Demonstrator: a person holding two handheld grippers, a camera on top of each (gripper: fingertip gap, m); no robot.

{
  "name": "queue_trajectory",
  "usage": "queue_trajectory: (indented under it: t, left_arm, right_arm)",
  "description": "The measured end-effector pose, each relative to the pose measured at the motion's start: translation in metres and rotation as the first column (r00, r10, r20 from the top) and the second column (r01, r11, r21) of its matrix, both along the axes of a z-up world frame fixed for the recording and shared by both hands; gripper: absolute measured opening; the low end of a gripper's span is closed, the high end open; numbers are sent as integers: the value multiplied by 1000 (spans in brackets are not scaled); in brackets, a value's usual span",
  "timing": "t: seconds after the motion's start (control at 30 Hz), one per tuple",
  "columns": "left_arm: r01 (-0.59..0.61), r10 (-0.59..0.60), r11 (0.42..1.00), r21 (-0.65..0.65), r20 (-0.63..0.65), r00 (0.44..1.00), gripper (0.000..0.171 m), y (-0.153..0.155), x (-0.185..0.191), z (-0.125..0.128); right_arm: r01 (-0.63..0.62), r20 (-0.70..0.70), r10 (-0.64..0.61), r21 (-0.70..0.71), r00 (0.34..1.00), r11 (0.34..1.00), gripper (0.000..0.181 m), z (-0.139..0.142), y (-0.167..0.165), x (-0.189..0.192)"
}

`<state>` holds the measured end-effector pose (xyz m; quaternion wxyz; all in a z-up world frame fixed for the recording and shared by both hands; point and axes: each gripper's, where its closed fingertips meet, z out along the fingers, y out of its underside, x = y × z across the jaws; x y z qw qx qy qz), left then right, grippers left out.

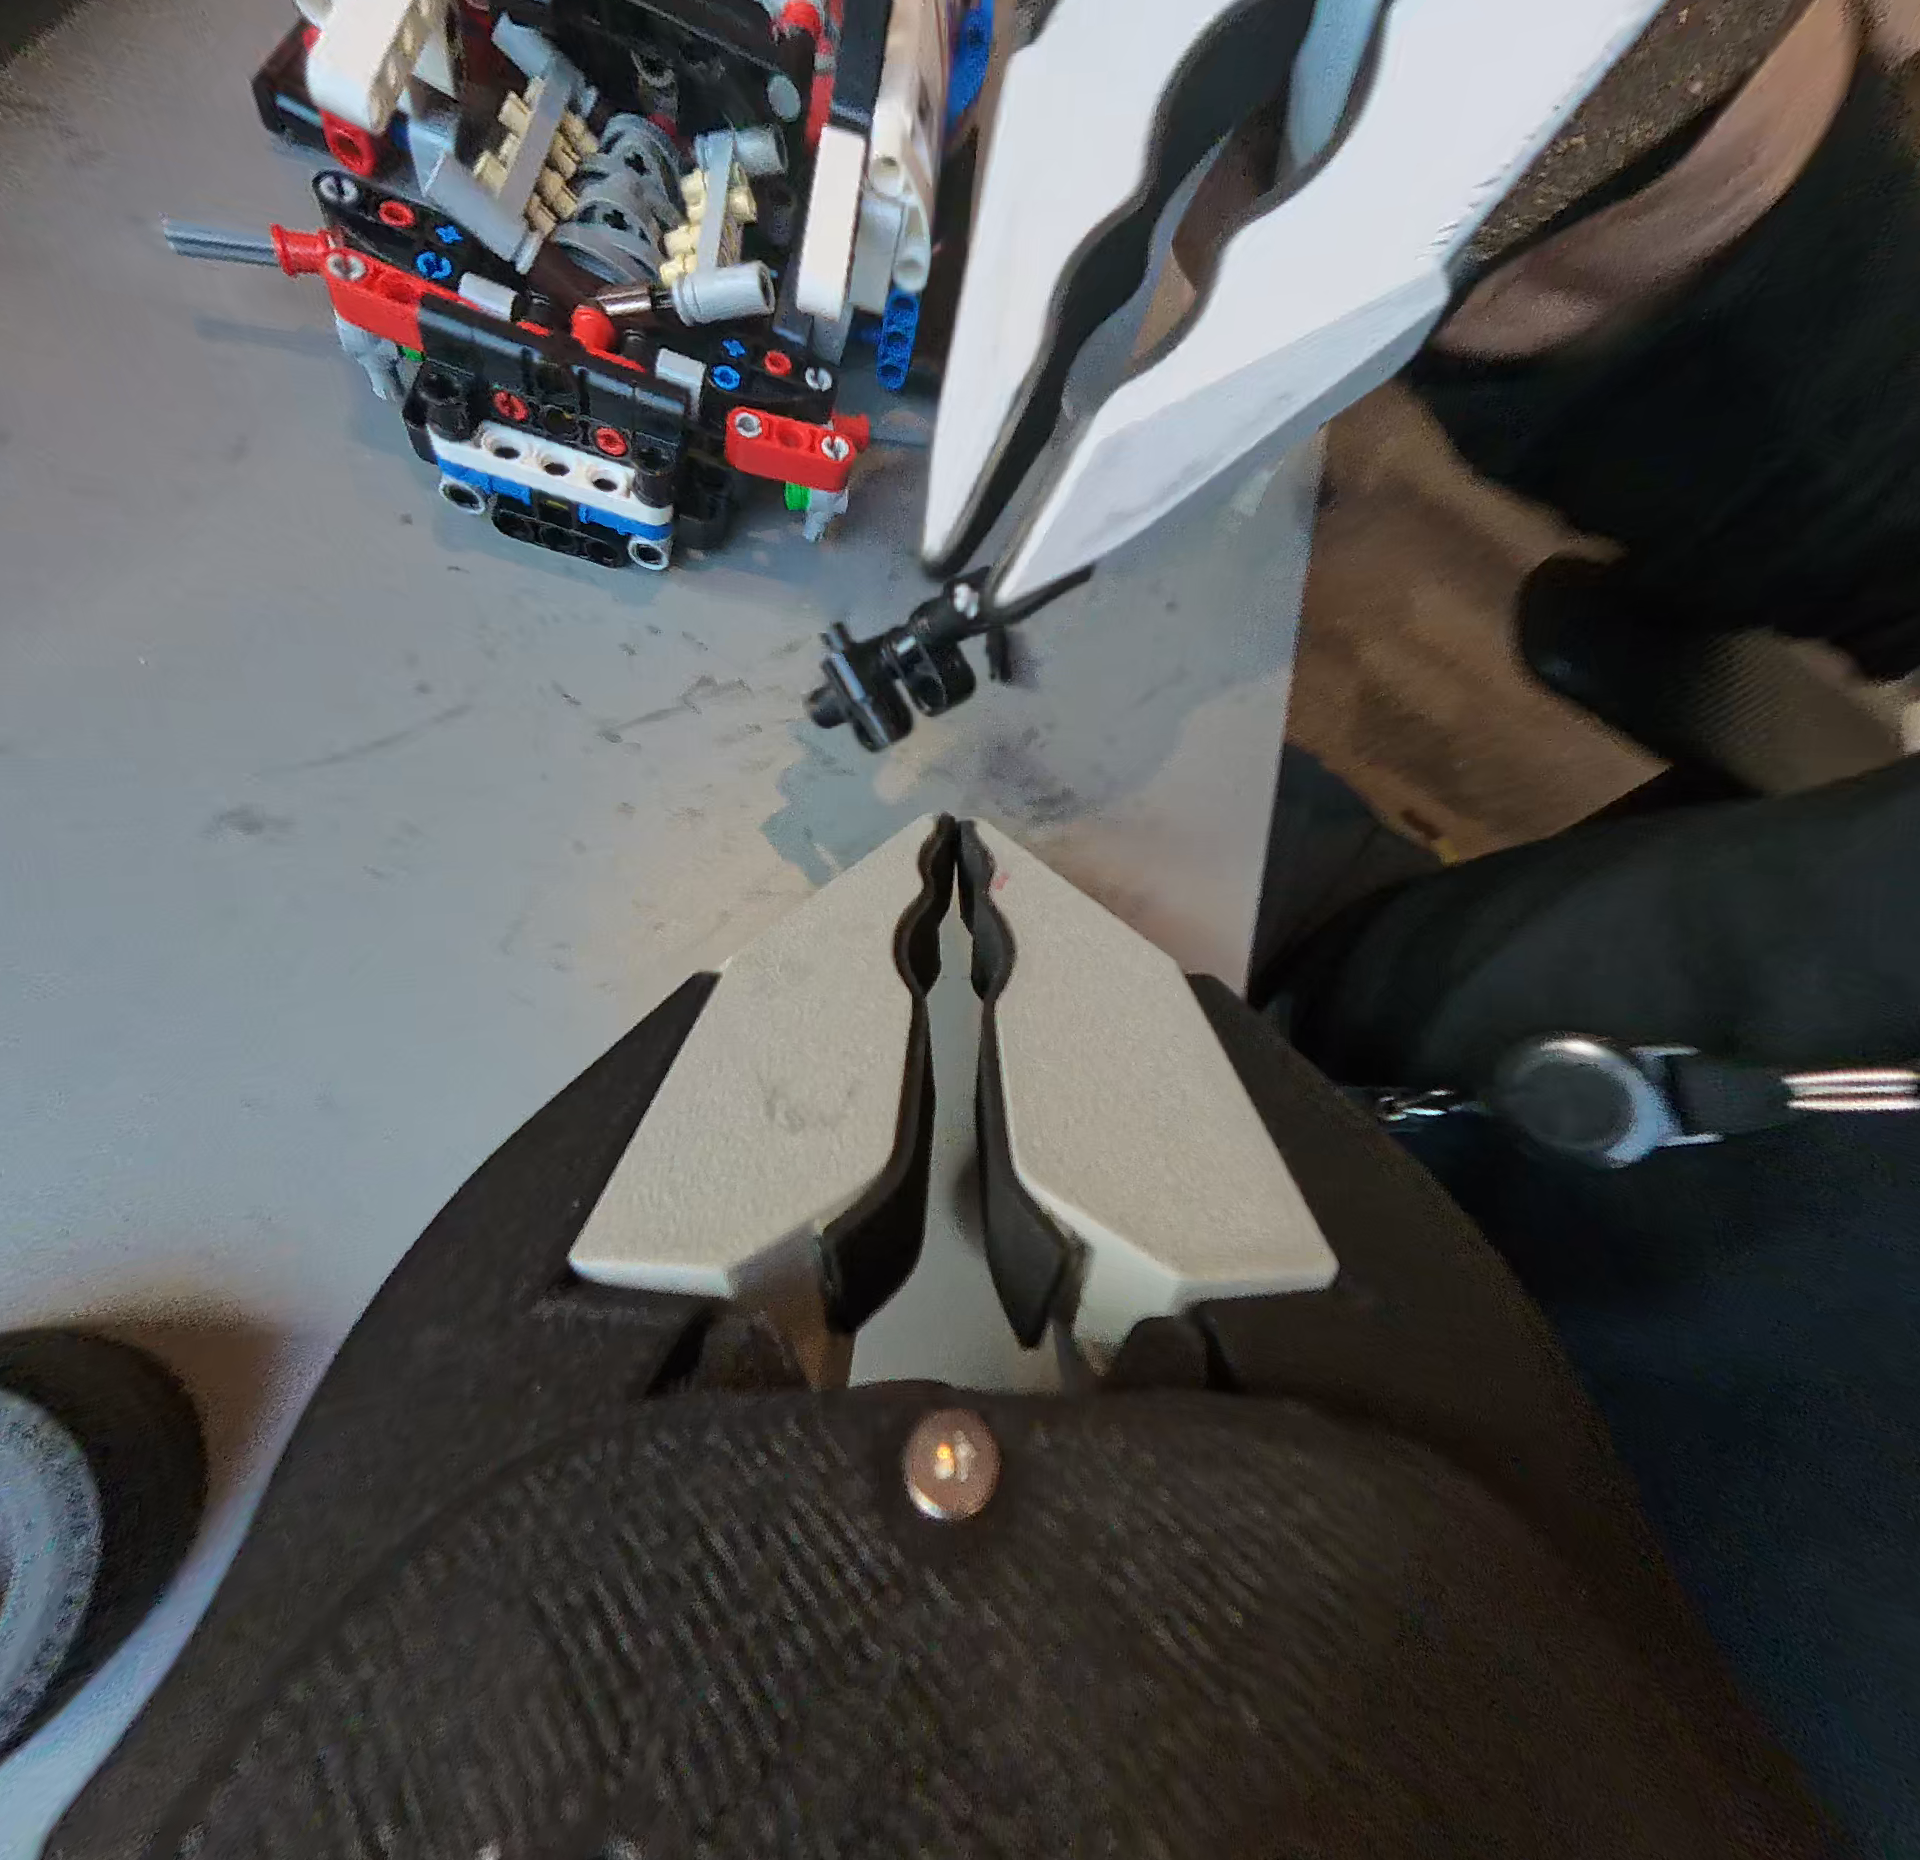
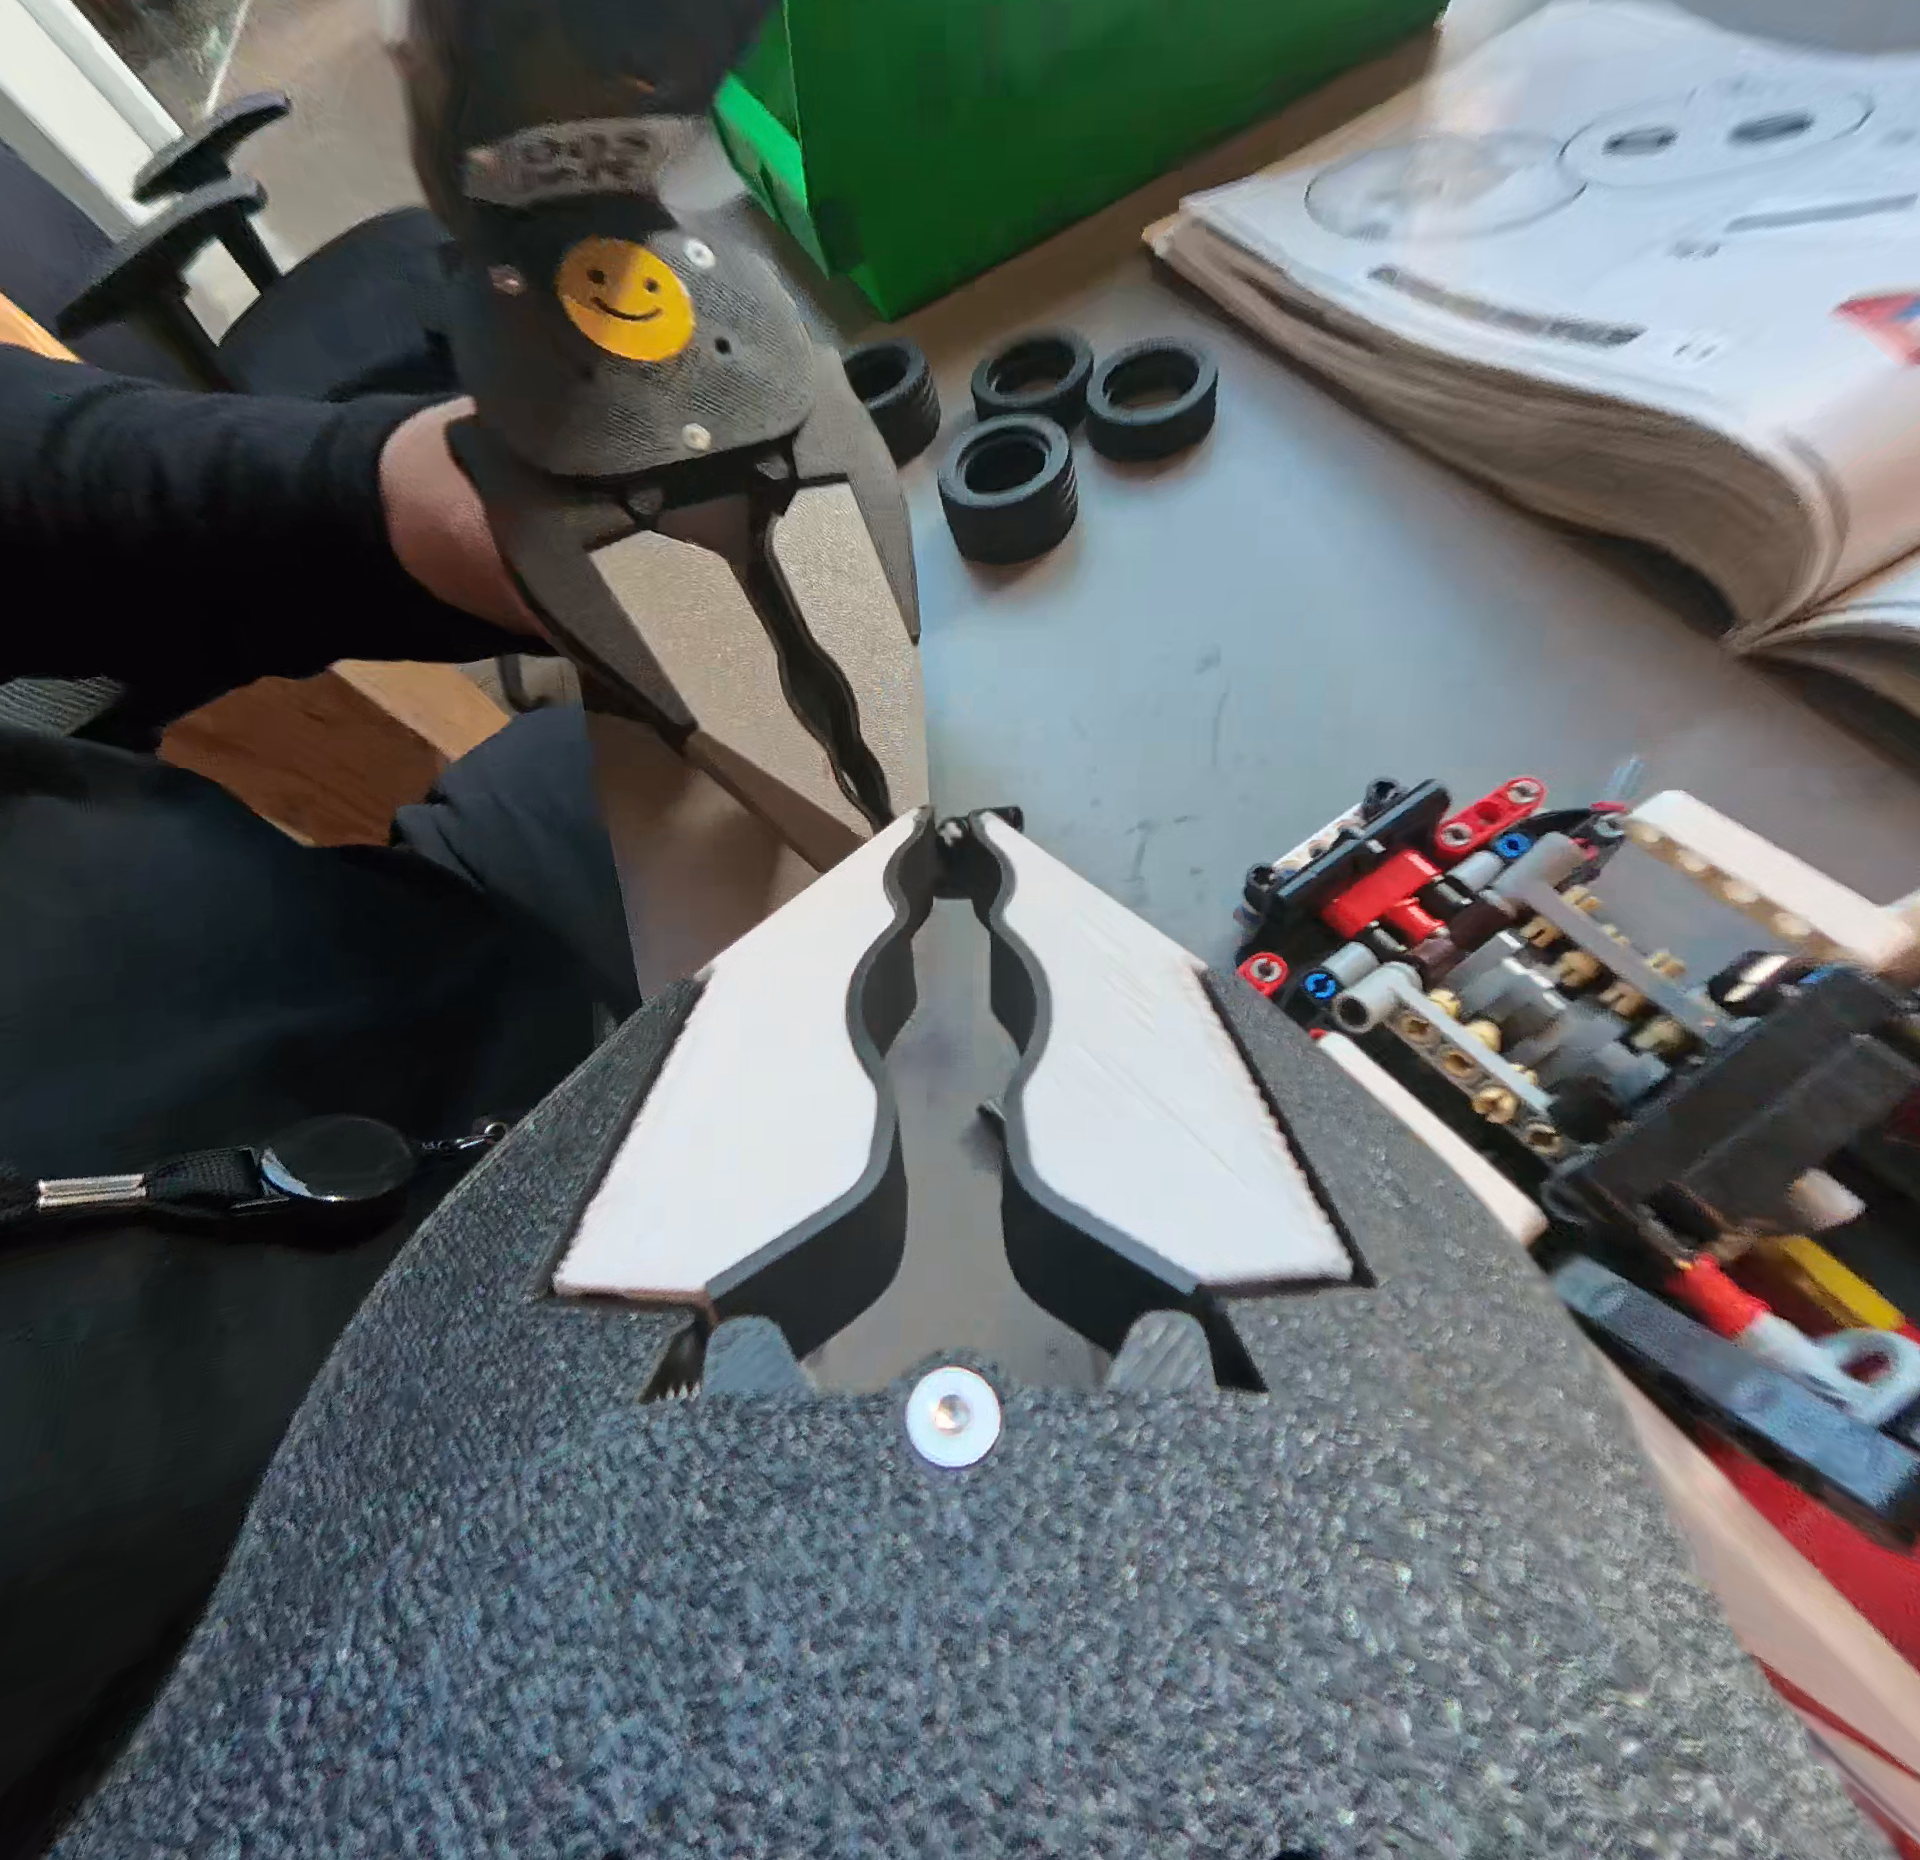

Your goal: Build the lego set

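While a person in dark sleeves sits at a grey table [image 1: 312, 875], a half-built lego model [image 1: 582, 283] of black, red, white and blue beams stands on the tabletop, near the table's edge. An open instruction book [image 2: 1558, 252] lies farther back, with a green box [image 2: 1039, 75] behind it. Four black rubber tyres [image 2: 1039, 428] sit loose in a cluster between the box and the model.

Two hand-held claws meet over the table beside the model. The right gripper [image 2: 961, 834] has its white fingers closed on a small black lego connector piece [image 1: 899, 667], pinching it at one end so that the rest hangs free just above the table surface. The left gripper [image 1: 951, 828] points at that piece from close by, not touching it; its fingertips are pressed together with nothing between them. Its dark body carries a yellow smiley disc [image 2: 625, 298], and a hand [image 2: 436, 532] grasps it from behind.
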<state>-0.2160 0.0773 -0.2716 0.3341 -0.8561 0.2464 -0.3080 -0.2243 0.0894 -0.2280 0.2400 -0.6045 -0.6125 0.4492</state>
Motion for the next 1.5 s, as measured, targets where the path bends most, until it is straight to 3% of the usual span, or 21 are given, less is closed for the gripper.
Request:
queue_trajectory:
  t: [0.07, 0.2, 0.33, 0.37, 0.43, 0.5, 0.6, 0.67, 0.77, 0.87, 1.0, 1.1, 1.23, 1.33, 1.5]
  left_arm:
    - [-17, 22, 999, -52, 97, 995, 0, 0, -3, 5]
    - [-45, 48, 998, -38, 70, 996, 0, 2, -16, 4]
    - [-40, 42, 999, 17, -85, 996, 0, 4, -27, 3]
    - [-20, 29, 998, 67, -131, 991, 12, 8, -28, 8]
    - [80, -41, 986, 147, -254, 966, 19, 14, -25, 18]
    - [242, -154, 953, 181, -398, 904, 25, 19, -18, 25]
    - [503, -318, 851, 148, -618, 719, 23, 27, -20, 20]
    - [624, -416, 777, 75, -683, 601, 31, 28, -21, 13]
    - [726, -503, 688, 12, -713, 488, 33, 30, -20, 8]
    - [745, -514, 667, -25, -738, 436, 39, 37, -23, 3]
    - [754, -520, 656, -29, -741, 424, 39, 40, -22, -5]
    - [752, -535, 656, -59, -740, 409, 28, 40, -24, -14]
    - [751, -544, 658, -51, -722, 428, 17, 37, -21, -16]
    - [701, -498, 714, -9, -711, 497, 6, 40, -24, -17]
    - [505, -375, 859, 86, -566, 734, 5, 39, -28, -16]
  right_arm:
    - [-9, -35, 10, 30, 999, 1000, 3, 8, 3, 7]
    - [42, 11, -43, 47, 999, 998, 0, -7, 14, 18]
    - [49, 26, -51, 47, 998, 998, 0, -14, 12, 25]
    - [49, 25, -51, 65, 998, 997, 0, -14, 13, 27]
    - [47, 22, -48, 77, 999, 996, 0, -14, 13, 32]
    - [44, 14, -45, 63, 999, 997, 0, -14, 13, 35]
    - [47, 1, -47, 41, 999, 998, 0, -15, 13, 38]
    - [41, -13, -40, 29, 999, 999, 0, -15, 10, 40]
    - [24, -21, -23, 45, 1000, 999, 0, -14, 8, 45]
    - [14, -28, -12, 66, 1000, 998, 0, -14, 8, 50]
    - [11, -39, -10, 44, 999, 999, 0, -16, 11, 52]
    - [8, -42, -7, 30, 999, 1000, 0, -16, 13, 52]
    - [10, -37, -8, 45, 999, 999, 0, -17, 15, 51]
    - [14, -29, -12, 69, 1000, 998, 0, -19, 15, 52]
    - [11, -5, -11, 112, 1000, 994, 1, -24, 15, 50]
